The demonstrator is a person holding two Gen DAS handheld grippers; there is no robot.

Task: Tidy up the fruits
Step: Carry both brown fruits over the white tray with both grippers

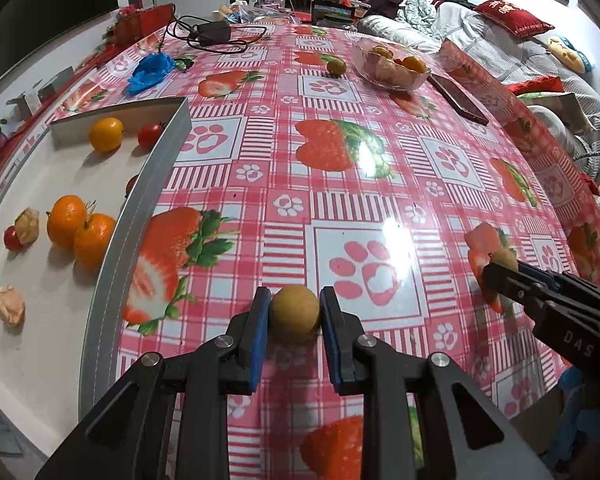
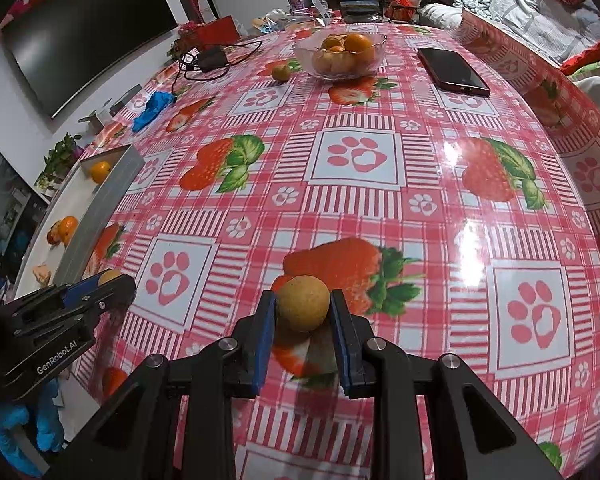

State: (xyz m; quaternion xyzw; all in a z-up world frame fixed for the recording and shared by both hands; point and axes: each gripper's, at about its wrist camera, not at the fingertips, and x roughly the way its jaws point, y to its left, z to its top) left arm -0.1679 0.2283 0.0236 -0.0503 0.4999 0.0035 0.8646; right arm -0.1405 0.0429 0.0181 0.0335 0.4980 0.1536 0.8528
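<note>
My left gripper [image 1: 295, 312] is shut on a small round tan fruit [image 1: 295, 314], held just above the strawberry-print tablecloth. My right gripper [image 2: 303, 310] is shut on a second tan fruit [image 2: 303, 308]. Each gripper shows at the side of the other's view, the right gripper [image 1: 500, 268] holding its fruit [image 1: 505, 258], the left gripper [image 2: 116, 282] with its fruit [image 2: 109, 276]. To the left lies a white tray [image 1: 60, 360] with a grey rim, holding oranges [image 1: 80, 230], small red tomatoes [image 1: 150, 135] and husked fruits [image 1: 27, 225]. A glass bowl [image 2: 340, 56] of oranges stands far back.
A loose small fruit [image 2: 281, 73] lies beside the bowl. A dark phone [image 2: 453, 71] lies at the right rear. A blue glove [image 1: 152, 72] and a black charger with cable [image 1: 210, 34] lie at the left rear. A hand in a blue glove [image 2: 20, 428] shows at lower left.
</note>
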